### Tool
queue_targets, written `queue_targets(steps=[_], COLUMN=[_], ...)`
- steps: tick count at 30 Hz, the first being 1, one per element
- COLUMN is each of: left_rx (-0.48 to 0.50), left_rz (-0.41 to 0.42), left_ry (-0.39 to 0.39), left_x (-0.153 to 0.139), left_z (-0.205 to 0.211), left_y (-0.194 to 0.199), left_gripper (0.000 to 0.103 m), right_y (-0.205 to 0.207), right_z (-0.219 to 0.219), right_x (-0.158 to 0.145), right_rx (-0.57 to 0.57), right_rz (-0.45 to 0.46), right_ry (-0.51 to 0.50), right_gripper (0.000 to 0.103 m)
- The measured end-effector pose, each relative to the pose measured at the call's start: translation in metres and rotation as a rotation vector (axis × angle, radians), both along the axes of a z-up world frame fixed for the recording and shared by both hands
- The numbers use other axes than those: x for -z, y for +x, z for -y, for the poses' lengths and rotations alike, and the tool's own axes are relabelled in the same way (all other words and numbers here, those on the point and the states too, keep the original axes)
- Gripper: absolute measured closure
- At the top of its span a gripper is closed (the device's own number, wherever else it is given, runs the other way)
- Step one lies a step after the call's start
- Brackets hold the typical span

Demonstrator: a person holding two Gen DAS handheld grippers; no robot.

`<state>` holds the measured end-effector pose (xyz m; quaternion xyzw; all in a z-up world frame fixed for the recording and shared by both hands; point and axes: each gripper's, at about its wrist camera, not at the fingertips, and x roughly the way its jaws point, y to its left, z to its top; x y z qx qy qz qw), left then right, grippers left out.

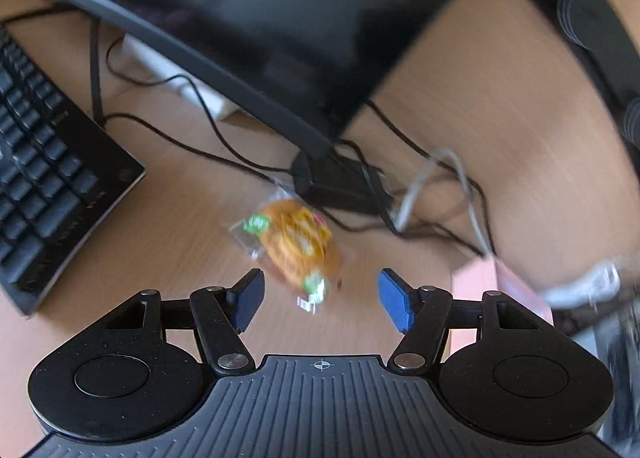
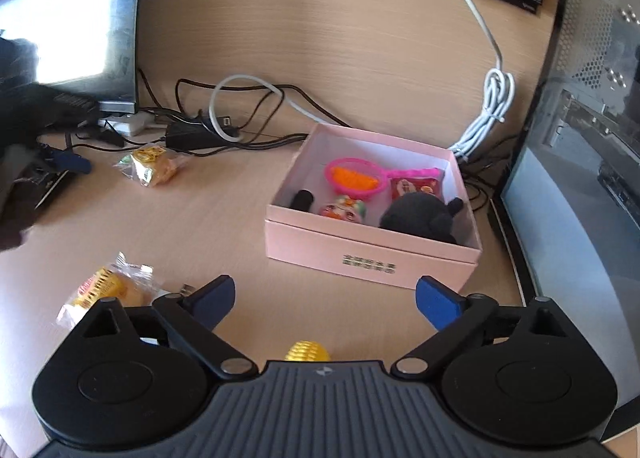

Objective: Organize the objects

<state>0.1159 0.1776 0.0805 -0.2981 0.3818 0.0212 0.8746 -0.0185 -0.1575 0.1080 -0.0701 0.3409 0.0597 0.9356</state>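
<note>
The right tool (image 2: 324, 300) stands wide open with nothing between its blue pads. Just under it, close to its body, a small gold ribbed ball (image 2: 307, 352) shows on the worktop (image 2: 224, 218). To the left of its left finger lies a wrapped snack (image 2: 108, 288) in clear plastic, yellow with red print. Ahead and slightly right of the tool sits a pink box (image 2: 360, 254), open at the top. Inside it are a black plush toy (image 2: 424, 218), a small colourful figure (image 2: 346, 212), a pink net with an orange inside (image 2: 356, 178), a red packet (image 2: 416, 188) and a short black piece (image 2: 302, 200). Farther to the left, a second wrapped snack (image 2: 152, 166) lies near a tangle of black cables (image 2: 248, 138).

The left tool (image 1: 321, 298) is open too, about half way, and holds nothing. This view is blurred. Just ahead of its pads, between them but not touching, lies that wrapped snack (image 1: 296, 246): an orange round cake in clear wrapping with green marks at both ends. Left of the tool is a black keyboard (image 1: 52, 178). Beyond the snack are a small black adapter (image 1: 340, 182) with cables and, farther still, a dark monitor (image 1: 280, 18).
</note>
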Motion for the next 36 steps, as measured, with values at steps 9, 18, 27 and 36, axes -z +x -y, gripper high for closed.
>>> queue_targets(steps=[9, 18, 27, 36], left_rx=[-0.096, -0.123, 0.140, 0.391], left_rz=[-0.087, -0.086, -0.001, -0.046], left_ry=[0.151, 0.291, 0.307, 0.238], left_x=[0.029, 0.046, 0.033, 0.028], left_z=[0.031, 0.039, 0.035, 0.020], left_y=[0.066, 0.074, 0.008, -0.105], left_gripper=[0.034, 0.029, 0.053, 0.054], right_y=[-0.022, -0.029, -0.015, -0.015], right_z=[-0.010, 0.027, 0.020, -0.041], right_x=[0.002, 0.021, 0.026, 0.037], right_rx=[0.023, 0.159, 0.069, -0.197], right_rz=[-0.040, -0.107, -0.105, -0.106], right_ry=[-0.074, -0.069, -0.034, -0.012], right_gripper=[0.004, 0.004, 0.004, 0.003])
